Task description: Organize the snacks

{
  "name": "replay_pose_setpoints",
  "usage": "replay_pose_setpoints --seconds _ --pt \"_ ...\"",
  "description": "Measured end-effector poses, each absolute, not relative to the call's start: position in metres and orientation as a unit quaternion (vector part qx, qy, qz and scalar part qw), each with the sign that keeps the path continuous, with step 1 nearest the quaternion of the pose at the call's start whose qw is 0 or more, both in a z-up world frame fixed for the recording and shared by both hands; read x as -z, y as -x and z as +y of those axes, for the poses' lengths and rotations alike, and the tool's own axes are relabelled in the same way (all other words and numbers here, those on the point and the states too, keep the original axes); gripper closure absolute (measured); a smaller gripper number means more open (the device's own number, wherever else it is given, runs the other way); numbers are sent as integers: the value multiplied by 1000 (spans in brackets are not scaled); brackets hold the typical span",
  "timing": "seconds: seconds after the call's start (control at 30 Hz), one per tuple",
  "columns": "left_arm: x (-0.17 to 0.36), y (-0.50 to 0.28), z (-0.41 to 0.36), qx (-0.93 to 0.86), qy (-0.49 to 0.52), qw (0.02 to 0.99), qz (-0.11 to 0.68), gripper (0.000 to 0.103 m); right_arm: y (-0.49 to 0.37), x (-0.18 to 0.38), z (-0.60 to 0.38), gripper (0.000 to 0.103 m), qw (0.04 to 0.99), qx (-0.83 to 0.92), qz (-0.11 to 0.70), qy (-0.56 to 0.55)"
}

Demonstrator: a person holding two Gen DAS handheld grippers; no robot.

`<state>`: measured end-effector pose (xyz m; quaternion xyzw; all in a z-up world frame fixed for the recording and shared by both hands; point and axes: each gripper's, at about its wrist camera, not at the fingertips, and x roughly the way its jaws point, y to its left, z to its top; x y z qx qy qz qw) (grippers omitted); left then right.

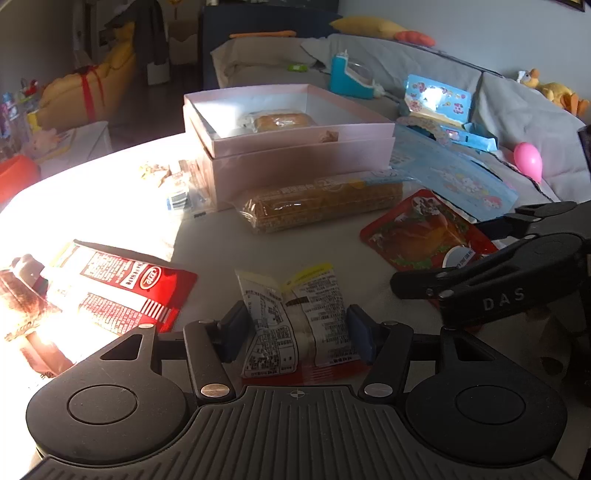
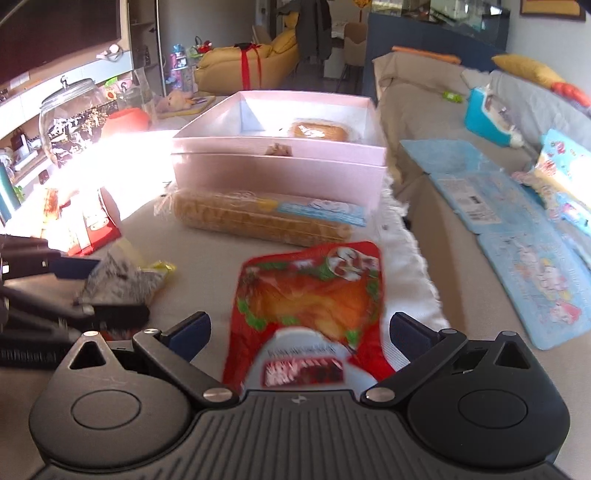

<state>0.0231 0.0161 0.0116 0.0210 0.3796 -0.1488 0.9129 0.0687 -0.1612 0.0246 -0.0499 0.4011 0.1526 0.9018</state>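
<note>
Already the left tongs (image 1: 293, 332) clamp the white-wrapped snack (image 1: 295, 314), pink box (image 1: 295, 155) straight ahead, farther off; right tongs (image 2: 299, 332) gape around the red pouch (image 2: 314, 295).

At my twelve o'clock a grey-covered sofa (image 1: 424, 62) lines the pale wall (image 1: 480, 26). Harsh sunlight floods in at nine o'clock. A yellow armchair (image 2: 236, 70) sits beyond at eleven.

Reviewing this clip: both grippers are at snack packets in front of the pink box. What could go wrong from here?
The left gripper pinches the white packet only at its soft, crumpled middle, so it may sag or slip on the way to the pink box. The right gripper is open around the red pouch, which lies flat, so the fingers may skid off it.
</note>
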Motion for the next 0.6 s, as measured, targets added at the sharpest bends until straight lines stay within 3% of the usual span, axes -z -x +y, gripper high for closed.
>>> replay_pose_setpoints --seconds 0.37,0.5,0.6 --pt "-11 -21 15 150 -24 914 376 40 -74 -16 -149 1 905 -151 391 71" --pt "-12 -21 14 153 -25 913 377 40 -63 -20 -151 16 904 -173 383 74" --pt "-12 -23 14 152 -20 912 380 40 -54 -20 -156 19 904 -184 378 76"
